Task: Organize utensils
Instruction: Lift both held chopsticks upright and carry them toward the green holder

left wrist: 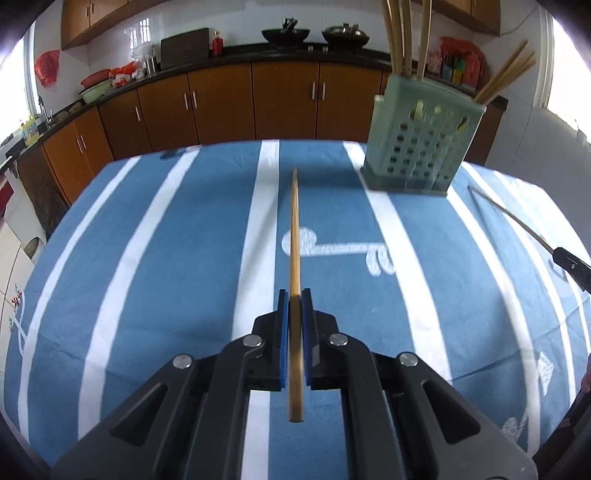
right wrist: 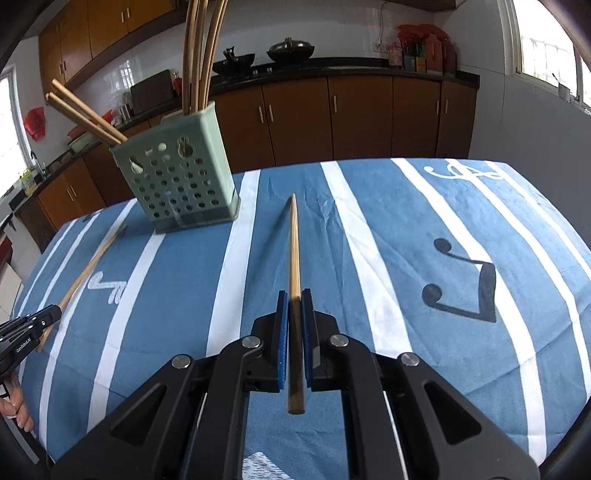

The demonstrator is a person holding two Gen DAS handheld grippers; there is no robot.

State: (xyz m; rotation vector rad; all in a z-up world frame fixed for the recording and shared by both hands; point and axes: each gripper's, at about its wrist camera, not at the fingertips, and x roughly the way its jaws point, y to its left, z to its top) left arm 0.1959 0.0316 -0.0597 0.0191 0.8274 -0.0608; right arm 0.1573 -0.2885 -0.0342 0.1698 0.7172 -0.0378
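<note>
My left gripper (left wrist: 294, 295) is shut on a bamboo chopstick (left wrist: 294, 236) that points forward over the blue striped tablecloth (left wrist: 166, 258). My right gripper (right wrist: 294, 295) is shut on another bamboo chopstick (right wrist: 294, 243), also pointing forward above the cloth. A pale green perforated utensil holder (left wrist: 421, 136) with several chopsticks stands at the far right in the left wrist view and at the far left in the right wrist view (right wrist: 181, 181). Each gripper shows at the edge of the other's view: the right one (left wrist: 570, 264) and the left one (right wrist: 29, 328).
The table (right wrist: 461, 229) ends at a far edge, with brown kitchen cabinets (left wrist: 258, 103) and a dark counter carrying woks (left wrist: 286, 34) behind it. A hand (right wrist: 16, 410) shows at the lower left of the right wrist view.
</note>
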